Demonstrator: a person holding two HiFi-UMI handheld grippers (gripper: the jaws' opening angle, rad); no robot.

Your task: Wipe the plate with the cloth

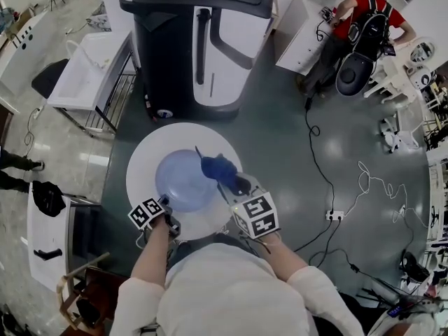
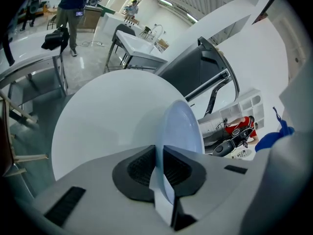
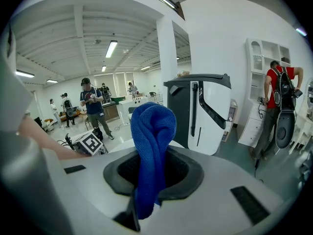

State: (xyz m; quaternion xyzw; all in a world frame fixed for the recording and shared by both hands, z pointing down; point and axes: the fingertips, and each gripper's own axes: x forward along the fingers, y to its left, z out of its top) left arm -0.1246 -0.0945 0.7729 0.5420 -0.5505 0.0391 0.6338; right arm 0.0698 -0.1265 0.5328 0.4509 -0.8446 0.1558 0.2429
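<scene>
While the pale blue plate (image 1: 183, 180) is sitting over the middle of the round white table (image 1: 147, 152), the left gripper (image 1: 166, 207) is clamping its near rim. Its jaws are standing nearly together, pinching the thin edge between the pads. At the plate's right side, the right gripper (image 1: 236, 185) is squeezing the blue cloth (image 1: 217, 166), which is sticking out past its jaws in a bunch. Whether the cloth is touching the plate cannot be told. Beyond the table a large black-and-white machine (image 1: 196, 40) is standing, and a person in a red top (image 1: 360, 12) is bending at white shelves.
</scene>
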